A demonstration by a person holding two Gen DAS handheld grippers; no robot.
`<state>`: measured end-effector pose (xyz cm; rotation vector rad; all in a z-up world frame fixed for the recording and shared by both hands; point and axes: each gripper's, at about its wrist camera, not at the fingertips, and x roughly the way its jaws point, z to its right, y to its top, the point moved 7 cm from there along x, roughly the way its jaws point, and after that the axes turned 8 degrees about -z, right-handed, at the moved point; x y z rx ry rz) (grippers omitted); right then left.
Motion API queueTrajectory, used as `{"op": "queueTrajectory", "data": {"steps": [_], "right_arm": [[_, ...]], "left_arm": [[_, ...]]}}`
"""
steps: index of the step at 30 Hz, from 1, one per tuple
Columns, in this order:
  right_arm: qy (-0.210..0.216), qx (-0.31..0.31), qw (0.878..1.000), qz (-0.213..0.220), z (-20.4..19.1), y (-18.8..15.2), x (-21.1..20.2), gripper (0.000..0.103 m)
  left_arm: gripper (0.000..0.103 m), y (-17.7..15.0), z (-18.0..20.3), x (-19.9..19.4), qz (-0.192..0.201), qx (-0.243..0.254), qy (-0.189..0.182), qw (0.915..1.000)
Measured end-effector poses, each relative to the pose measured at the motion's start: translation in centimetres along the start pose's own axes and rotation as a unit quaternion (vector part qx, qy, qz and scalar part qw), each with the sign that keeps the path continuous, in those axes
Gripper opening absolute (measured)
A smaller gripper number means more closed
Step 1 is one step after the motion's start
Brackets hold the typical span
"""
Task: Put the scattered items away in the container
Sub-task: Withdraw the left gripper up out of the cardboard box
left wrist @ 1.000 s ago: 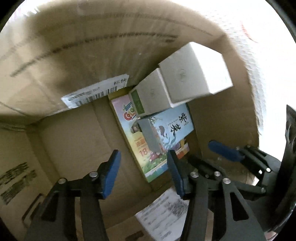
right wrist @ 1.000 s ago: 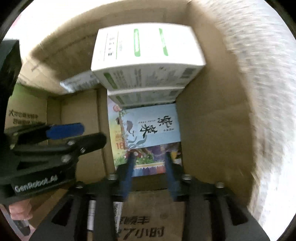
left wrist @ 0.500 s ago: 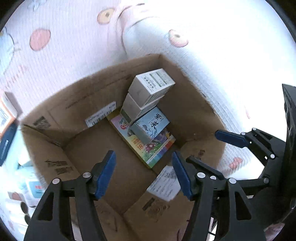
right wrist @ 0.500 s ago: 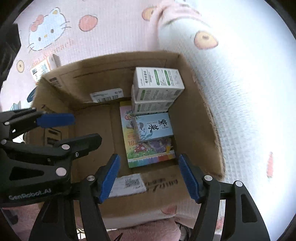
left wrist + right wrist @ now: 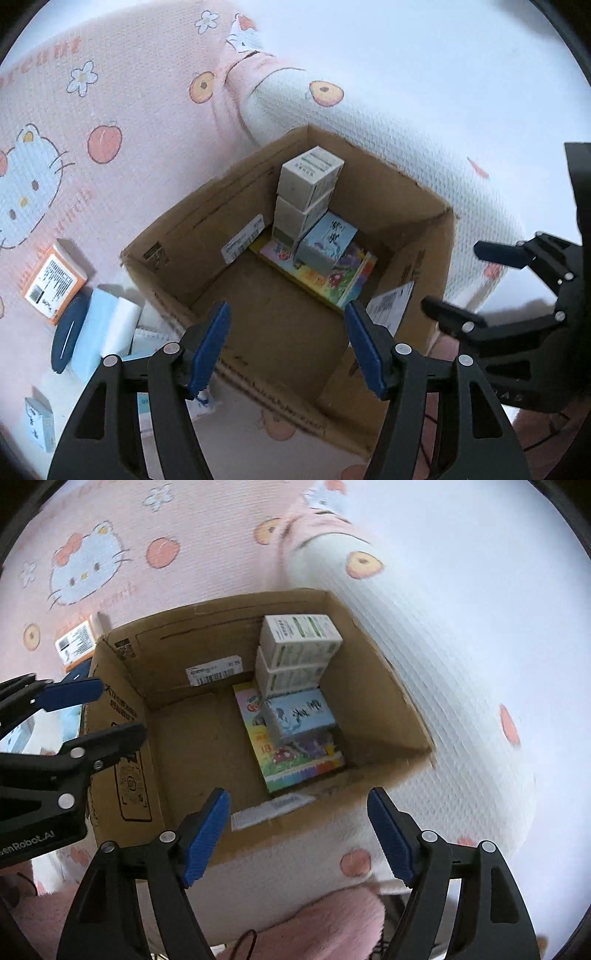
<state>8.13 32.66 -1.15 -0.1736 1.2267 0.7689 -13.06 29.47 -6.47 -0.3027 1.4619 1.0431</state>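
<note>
Your left hand-held gripper hangs above the open cardboard box, jaws spread wide with nothing between them. Your right hand-held gripper has just been opening its jaws; they stand fully apart and empty over the box's near wall.

Inside the box, against the far right corner, two white cartons with green stripes sit stacked one on the other. A pale blue box with dark brush-style characters lies just in front of them, on a colourful picture book that lies flat on the box floor; a red "18" shows on the book's cover. A white barcode label is stuck to the far inner wall, and another label to the near one. The print on them is too small to read.

"GenRobot.AI" is printed on the left gripper's body in the right wrist view.

Outside the box, on the pink cat-print blanket, lie an orange box with a barcode, a dark blue oval item, and a small pale blue box.
</note>
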Motion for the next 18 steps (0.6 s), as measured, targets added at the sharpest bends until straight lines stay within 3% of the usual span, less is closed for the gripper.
{"op": "queueTrajectory", "data": {"steps": [5,9,14,18], "right_arm": [[-0.018,-0.009,1.0,0.007,-0.8,-0.5,-1.0,0.076],[-0.03,-0.012,0.999,0.018,-0.9,-0.4,-1.9,0.076],[-0.026,-0.012,0.999,0.023,-1.2,-0.2,-2.1,0.078],[-0.018,-0.012,1.0,0.021,-1.4,-0.4,-1.9,0.078]], "left_arm": [[0.068,-0.9,0.1,0.4,-0.015,-0.014,-0.048,0.9987],[0.068,-1.0,-0.4,0.3,-0.006,-0.014,-0.015,0.9998],[0.068,-0.8,-0.9,-0.2,0.004,-0.03,-0.035,0.9989],[0.068,-0.7,-1.0,-0.4,0.008,-0.028,-0.026,0.9992]]}}
